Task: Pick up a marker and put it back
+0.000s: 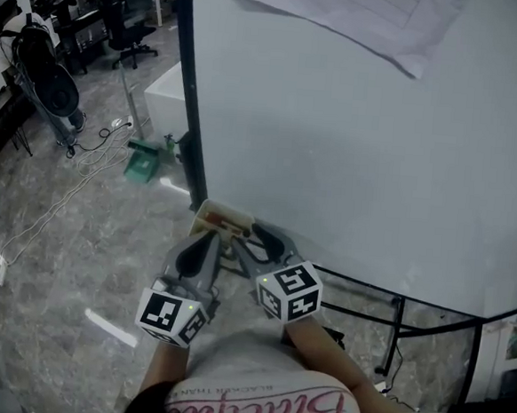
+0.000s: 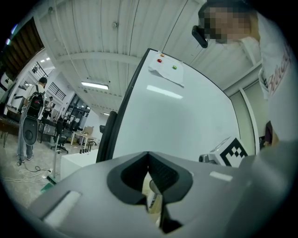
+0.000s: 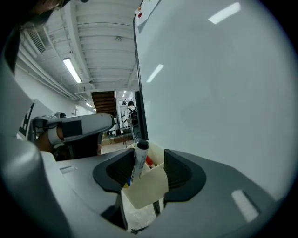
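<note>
A cream marker holder [image 1: 226, 218] hangs at the whiteboard's lower left corner. In the right gripper view a white marker with a black cap [image 3: 138, 161] stands upright in this holder [image 3: 148, 188], with red and blue items behind it. My right gripper [image 3: 146, 169] is open, one jaw on each side of the holder; the marker is near the left pad but is not pinched. In the head view the right gripper [image 1: 260, 242] reaches the holder from below. My left gripper [image 1: 207, 242] sits just left of it, shut and holding nothing. Through the slit of the left gripper [image 2: 149, 161] a bit of the holder [image 2: 154, 199] shows.
The whiteboard [image 1: 354, 128] fills the right side, with a paper sheet [image 1: 345, 12] pinned near its top. Its black frame [image 1: 191, 107] runs down to the holder. On the floor to the left lie a white box [image 1: 165, 96], a green object [image 1: 143, 161] and cables [image 1: 83, 165].
</note>
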